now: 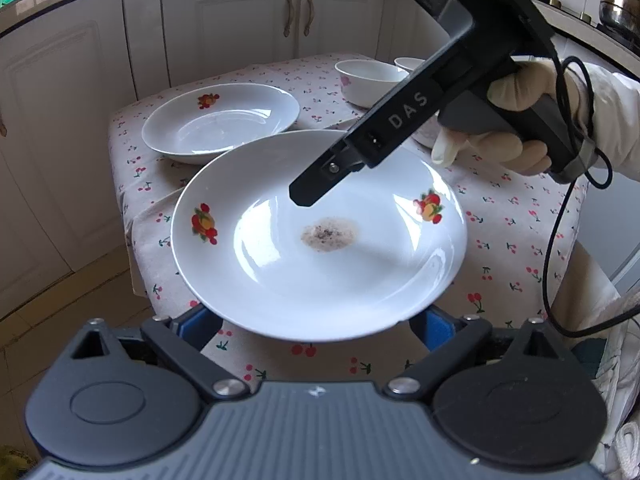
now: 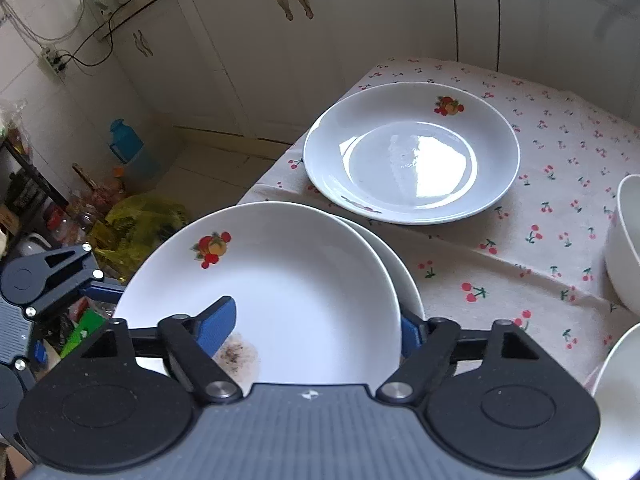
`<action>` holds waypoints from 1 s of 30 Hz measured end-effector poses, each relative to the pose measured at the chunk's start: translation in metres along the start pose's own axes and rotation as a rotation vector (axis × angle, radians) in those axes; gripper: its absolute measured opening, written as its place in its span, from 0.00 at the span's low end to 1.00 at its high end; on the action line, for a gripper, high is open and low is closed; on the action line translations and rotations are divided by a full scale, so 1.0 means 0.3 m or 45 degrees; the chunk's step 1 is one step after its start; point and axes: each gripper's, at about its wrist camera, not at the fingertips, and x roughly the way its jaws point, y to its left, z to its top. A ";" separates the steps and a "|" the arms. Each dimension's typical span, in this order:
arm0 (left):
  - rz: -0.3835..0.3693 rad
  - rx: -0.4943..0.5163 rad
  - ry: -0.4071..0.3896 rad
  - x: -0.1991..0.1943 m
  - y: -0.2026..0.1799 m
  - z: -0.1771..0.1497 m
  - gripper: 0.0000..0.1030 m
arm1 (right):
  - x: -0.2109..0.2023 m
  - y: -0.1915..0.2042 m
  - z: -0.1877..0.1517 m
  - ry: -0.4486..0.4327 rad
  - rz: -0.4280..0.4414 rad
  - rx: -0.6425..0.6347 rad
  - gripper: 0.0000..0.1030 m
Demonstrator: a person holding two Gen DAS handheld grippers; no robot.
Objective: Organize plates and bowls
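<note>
A white plate with fruit decals and a brown stain [image 1: 320,240] sits above the cherry-print table, over a second plate whose rim shows in the right wrist view [image 2: 404,276]. My left gripper [image 1: 316,328] is open, its blue pads either side of the plate's near rim; whether they touch it is hidden. My right gripper [image 2: 316,324] is open, one blue finger [image 2: 218,328] inside the stained plate [image 2: 288,288], the other outside its rim. Another fruit-decal plate [image 1: 220,120] [image 2: 412,152] lies on the table beyond.
White bowls [image 1: 370,80] [image 2: 624,240] stand at the table's right side. The table [image 1: 512,240] is small, with edges close on the left and front. White cabinets stand behind. Bags and bottles [image 2: 132,224] clutter the floor at the left.
</note>
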 end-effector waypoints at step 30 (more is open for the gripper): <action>0.038 0.014 -0.026 -0.010 -0.037 0.003 0.96 | -0.121 0.004 -0.057 0.021 -0.039 0.081 0.84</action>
